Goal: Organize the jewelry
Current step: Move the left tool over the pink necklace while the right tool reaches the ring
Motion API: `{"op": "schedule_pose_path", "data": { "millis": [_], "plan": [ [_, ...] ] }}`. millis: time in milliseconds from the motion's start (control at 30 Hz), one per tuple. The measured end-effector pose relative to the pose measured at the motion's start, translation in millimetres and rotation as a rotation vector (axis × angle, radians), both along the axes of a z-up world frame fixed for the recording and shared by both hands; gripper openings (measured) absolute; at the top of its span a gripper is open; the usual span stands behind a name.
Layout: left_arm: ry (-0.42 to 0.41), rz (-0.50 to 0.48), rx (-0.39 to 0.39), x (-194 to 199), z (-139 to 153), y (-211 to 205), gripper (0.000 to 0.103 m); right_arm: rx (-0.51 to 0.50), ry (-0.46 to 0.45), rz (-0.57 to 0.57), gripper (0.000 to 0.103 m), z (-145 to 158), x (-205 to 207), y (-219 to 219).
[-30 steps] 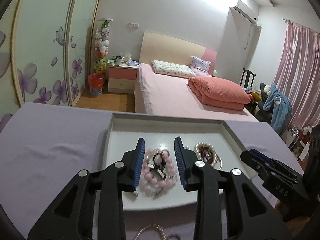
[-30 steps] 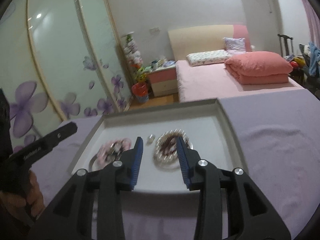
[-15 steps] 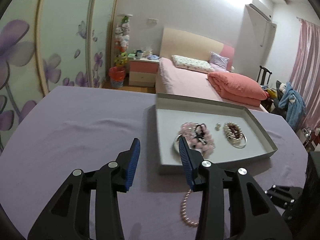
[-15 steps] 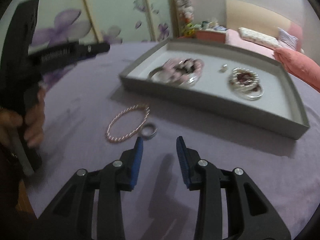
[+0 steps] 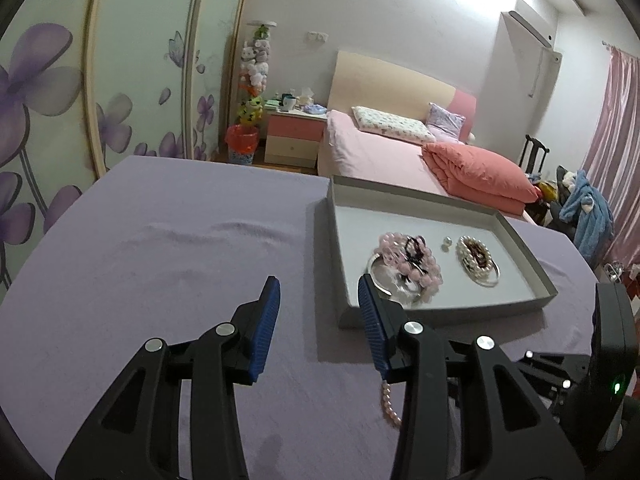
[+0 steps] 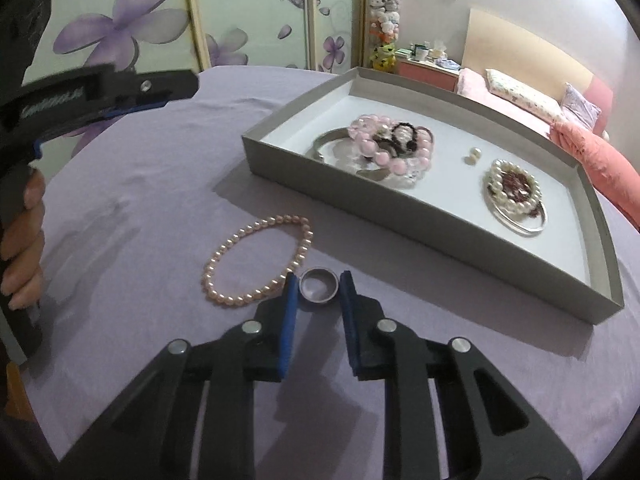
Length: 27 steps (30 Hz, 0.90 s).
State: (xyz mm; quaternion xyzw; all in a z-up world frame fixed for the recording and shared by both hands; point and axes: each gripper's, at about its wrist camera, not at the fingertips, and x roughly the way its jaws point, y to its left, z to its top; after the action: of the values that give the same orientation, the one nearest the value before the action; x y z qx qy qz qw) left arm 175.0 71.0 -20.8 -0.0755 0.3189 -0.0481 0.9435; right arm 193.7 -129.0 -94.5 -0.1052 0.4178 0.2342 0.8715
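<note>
A silver ring (image 6: pixel 319 291) lies on the purple cloth just in front of the grey tray (image 6: pixel 360 204). My right gripper (image 6: pixel 319 278) straddles the ring and its jaws are closing, the blue pads a hair off its sides. A pale pink pearl bracelet (image 6: pixel 305 244) lies to the left of the ring; part of it, the pearl bracelet (image 5: pixel 390 404), shows behind my left gripper's right finger. My left gripper (image 5: pixel 318 284) hangs open over bare cloth left of the tray (image 5: pixel 440 314), with nothing between its fingers.
In the tray lie a pink bead bracelet (image 6: pixel 384 156) over a silver bangle, two pearl earrings (image 6: pixel 472 157) and a white pearl bracelet (image 6: pixel 496 172) on another bangle. A hand (image 6: pixel 24 240) holds the left gripper at the left edge. A bed (image 5: pixel 380 152) stands beyond the table.
Both grippers drew back from over the tray. The right one dropped to the cloth, came around the ring and narrowed. The left one moved left of the tray and widened.
</note>
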Motion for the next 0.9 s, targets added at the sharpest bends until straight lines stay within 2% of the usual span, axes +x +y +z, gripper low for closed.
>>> {"op": "schedule_pose_path", "data": {
  "millis": [133,333,400,500,633,833,900],
  "plan": [
    [0.028,-0.055,0.001,-5.0,-5.7,-14.7,0.048,-0.003,0.001,-0.083,0.022,-0.5,0.3,-23.7],
    [0.078,-0.172,0.043,-13.1,-20.3,-48.4,0.052,-0.011,0.01,-0.283,0.022,0.1,4.7,-85.1],
    [0.097,-0.201,0.061,-13.4,-25.9,-57.8,0.058,-0.005,0.01,-0.308,0.022,-1.6,7.2,-96.0],
    [0.129,-0.235,0.108,-15.6,-38.3,-77.3,0.063,0.002,0.001,-0.314,0.022,-2.6,4.2,-103.2],
    [0.176,-0.231,0.17,-11.6,-50.0,-86.1,0.065,-0.01,-0.008,-0.311,0.022,-2.8,4.4,-100.3],
    [0.176,-0.191,0.152,-9.8,-46.4,-75.9,0.064,0.015,0.003,-0.312,0.022,-3.9,5.3,-101.6],
    [0.177,-0.176,0.154,-8.7,-45.8,-71.6,0.059,0.016,0.003,-0.312,0.022,-4.0,5.2,-102.3]
  ]
}}
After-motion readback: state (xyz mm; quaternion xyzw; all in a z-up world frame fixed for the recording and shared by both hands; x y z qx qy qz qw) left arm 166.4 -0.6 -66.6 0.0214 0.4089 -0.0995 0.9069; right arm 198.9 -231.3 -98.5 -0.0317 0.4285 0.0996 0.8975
